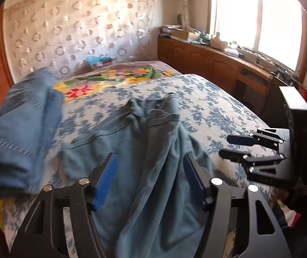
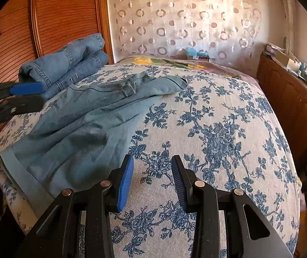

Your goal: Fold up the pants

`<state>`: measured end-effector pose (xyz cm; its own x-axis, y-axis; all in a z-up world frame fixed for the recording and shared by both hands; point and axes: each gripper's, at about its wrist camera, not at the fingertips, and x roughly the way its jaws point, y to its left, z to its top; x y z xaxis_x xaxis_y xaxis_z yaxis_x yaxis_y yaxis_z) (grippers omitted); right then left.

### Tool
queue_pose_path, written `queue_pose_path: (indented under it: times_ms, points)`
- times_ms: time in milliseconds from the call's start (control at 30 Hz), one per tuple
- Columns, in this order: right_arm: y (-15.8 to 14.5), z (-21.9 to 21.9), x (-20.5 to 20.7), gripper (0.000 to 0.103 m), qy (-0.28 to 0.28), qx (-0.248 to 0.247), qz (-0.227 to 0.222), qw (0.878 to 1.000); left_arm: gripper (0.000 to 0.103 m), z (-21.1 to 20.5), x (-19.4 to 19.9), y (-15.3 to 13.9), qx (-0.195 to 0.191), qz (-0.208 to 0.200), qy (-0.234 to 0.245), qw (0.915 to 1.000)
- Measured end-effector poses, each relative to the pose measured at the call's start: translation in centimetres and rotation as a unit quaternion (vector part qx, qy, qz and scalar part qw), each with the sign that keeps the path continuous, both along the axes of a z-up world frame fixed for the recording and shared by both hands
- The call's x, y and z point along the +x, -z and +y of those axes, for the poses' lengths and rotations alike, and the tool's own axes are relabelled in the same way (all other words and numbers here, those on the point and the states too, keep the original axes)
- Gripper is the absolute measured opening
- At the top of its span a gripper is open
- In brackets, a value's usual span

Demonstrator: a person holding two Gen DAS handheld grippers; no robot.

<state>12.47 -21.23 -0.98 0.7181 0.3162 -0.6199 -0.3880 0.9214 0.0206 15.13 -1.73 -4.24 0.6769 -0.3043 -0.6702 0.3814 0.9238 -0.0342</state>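
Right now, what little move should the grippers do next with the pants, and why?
Probably lower the left hand-held gripper onto the grey-blue pants and pinch the cloth. Its jaws are open above a rumpled leg, gripping nothing, and the right hand-held gripper is open over bare bedspread.

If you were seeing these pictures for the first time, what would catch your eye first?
The grey-blue pants lie rumpled on the left of a blue-flowered bedspread. Behind them, darker folded jeans sit by the wooden headboard. The left claw hangs open over the pants, and the right claw is open above bare bedspread.
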Motion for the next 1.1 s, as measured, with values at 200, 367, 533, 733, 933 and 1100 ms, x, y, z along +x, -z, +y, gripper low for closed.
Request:
queue_pose_path:
  times_ms: [200, 367, 533, 733, 933, 1100]
  points:
    - [0.6, -1.0, 0.1, 0.038, 0.001, 0.013, 0.000, 1.000, 0.048, -3.2, 3.1, 0.6, 0.014, 0.027, 0.029, 0.9991]
    - [0.8, -1.4, 0.2, 0.038, 0.004, 0.021, 0.002, 1.000, 0.041, -5.5, 5.4, 1.3, 0.038, 0.039, 0.042, 0.9976]
    - [0.9, -1.3, 0.2, 0.038, 0.003, 0.021, 0.000, 1.000, 0.027, -6.7, 7.1, 2.3, 0.060, 0.047, 0.038, 0.9964]
    - [0.9, -1.4, 0.0, 0.038, 0.005, 0.022, -0.006, 1.000, 0.008, -5.4, 7.2, 1.7, 0.039, 0.045, 0.030, 0.9977]
    - [0.9, -1.4, 0.0, 0.038, 0.005, 0.021, -0.004, 1.000, 0.007, -2.8, 6.9, -0.3, 0.025, 0.023, 0.009, 0.9994]
    - [1.0, -1.3, 0.0, 0.038, 0.003, 0.019, -0.002, 1.000, 0.006, 0.2, 7.7, -1.3, 0.023, 0.008, -0.026, 0.9993]
